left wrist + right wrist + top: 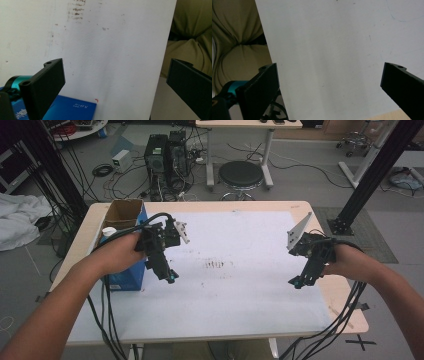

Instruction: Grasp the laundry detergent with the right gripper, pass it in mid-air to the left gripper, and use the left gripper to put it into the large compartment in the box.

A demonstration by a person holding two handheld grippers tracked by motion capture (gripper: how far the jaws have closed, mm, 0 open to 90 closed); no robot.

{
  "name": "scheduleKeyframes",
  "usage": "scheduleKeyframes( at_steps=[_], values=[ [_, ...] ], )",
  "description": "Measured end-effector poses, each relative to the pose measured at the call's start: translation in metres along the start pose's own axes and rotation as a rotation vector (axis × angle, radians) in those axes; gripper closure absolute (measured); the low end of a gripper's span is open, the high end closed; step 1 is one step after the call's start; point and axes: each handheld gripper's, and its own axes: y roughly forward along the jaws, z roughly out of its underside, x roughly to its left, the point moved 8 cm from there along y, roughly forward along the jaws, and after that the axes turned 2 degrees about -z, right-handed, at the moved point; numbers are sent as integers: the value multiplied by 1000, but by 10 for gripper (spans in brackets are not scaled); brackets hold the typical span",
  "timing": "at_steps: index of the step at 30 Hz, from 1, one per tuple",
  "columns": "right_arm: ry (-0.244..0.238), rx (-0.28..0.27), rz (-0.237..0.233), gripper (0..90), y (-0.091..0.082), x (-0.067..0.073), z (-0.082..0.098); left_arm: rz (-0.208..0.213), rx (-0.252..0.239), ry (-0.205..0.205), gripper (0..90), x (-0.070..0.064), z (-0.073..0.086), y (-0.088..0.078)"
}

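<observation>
The left gripper (170,276) hangs over the white paper sheet (240,285) that covers the pale wooden counter (320,212). Its fingers (47,82) are spread wide with nothing between them. The blue cardboard box (127,279), with its open brown top, stands just behind and to the outer side of those fingers, at the counter's left edge. In the left gripper view a blue corner of it (72,110) lies just below the near finger. A small white-capped container (108,231) sits on the box's far side, away from the fingers. The right gripper (296,282) is well apart from the box, and its fingers (259,87) are likewise spread and empty above bare sheet.

The work looks centred on the box, with the left hand best placed for it. To do it well, keep the fingers wide and turn the wrist so one finger goes inside the open top and the other outside. Clamp on a single wall low enough not to crumple it. The right gripper could come across to steady the opposite side, since a tall box may tip.
</observation>
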Motion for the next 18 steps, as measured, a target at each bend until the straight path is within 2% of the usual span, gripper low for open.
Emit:
scheduleKeyframes(
  at_steps=[5, 11, 18],
  values=[
    [4, 7, 1, 10, 1, -2, 1, 8, 17, 17, 19, 2, -6, 4],
    [5, 8, 0, 10, 2, -3, 1, 22, 6, 18, 19, 5, -14, 8],
    [5, 9, -1, 10, 1, -2, 1, 32, 12, 18, 19, 5, -16, 9]
  ],
)
